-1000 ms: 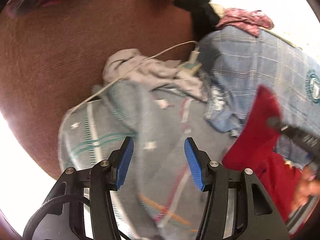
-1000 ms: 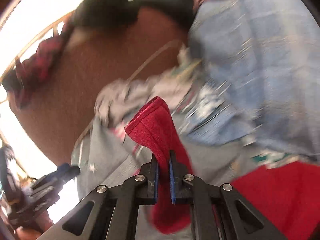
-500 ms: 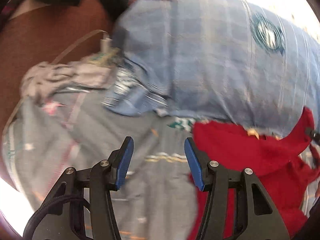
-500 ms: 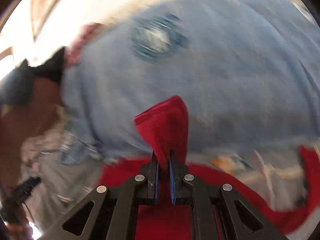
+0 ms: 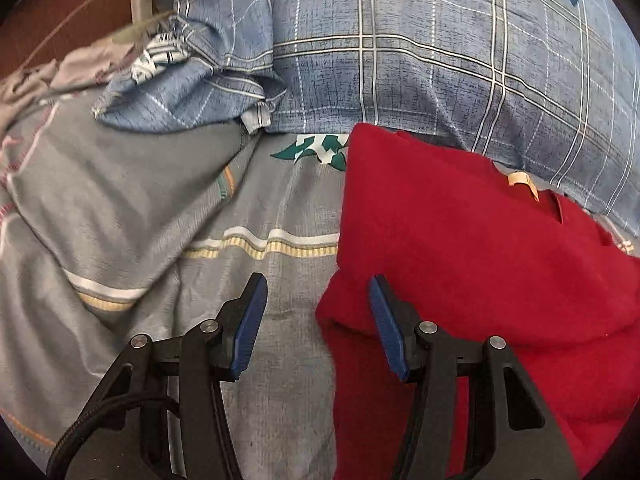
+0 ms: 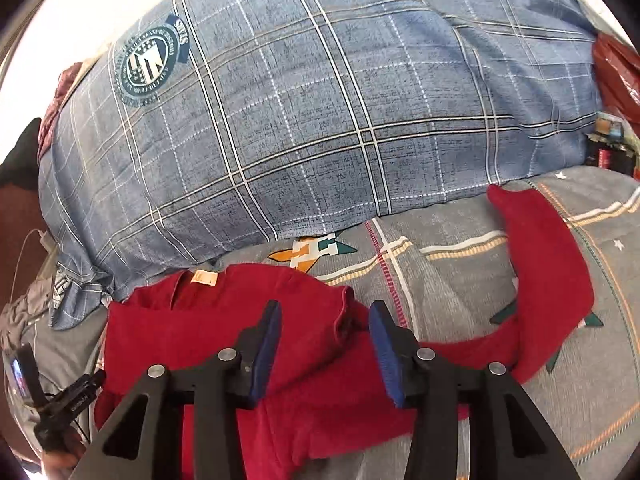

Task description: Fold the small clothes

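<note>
A small red garment [image 5: 460,248] lies on the grey patterned bedsheet [image 5: 140,208], its tan neck label toward the pillow. In the right wrist view the red garment [image 6: 224,340] has one sleeve folded over its body and the other sleeve [image 6: 548,280] stretched out to the right. My left gripper [image 5: 314,320] is open and empty, hovering at the garment's left edge. My right gripper [image 6: 322,350] is open and empty, just above the folded sleeve. The left gripper also shows in the right wrist view [image 6: 60,404] at the far left.
A big blue plaid pillow [image 6: 320,100] lies right behind the garment. A crumpled grey cloth [image 5: 60,72] and a white charger cable [image 5: 136,0] lie at the back left by the brown surface [image 5: 60,8]. Red plastic and dark items [image 6: 612,120] sit at the far right.
My right gripper carried the red sleeve across, laid it on the garment's body and opened. My left gripper swung right, from the grey cloth area to the garment's left edge, staying open.
</note>
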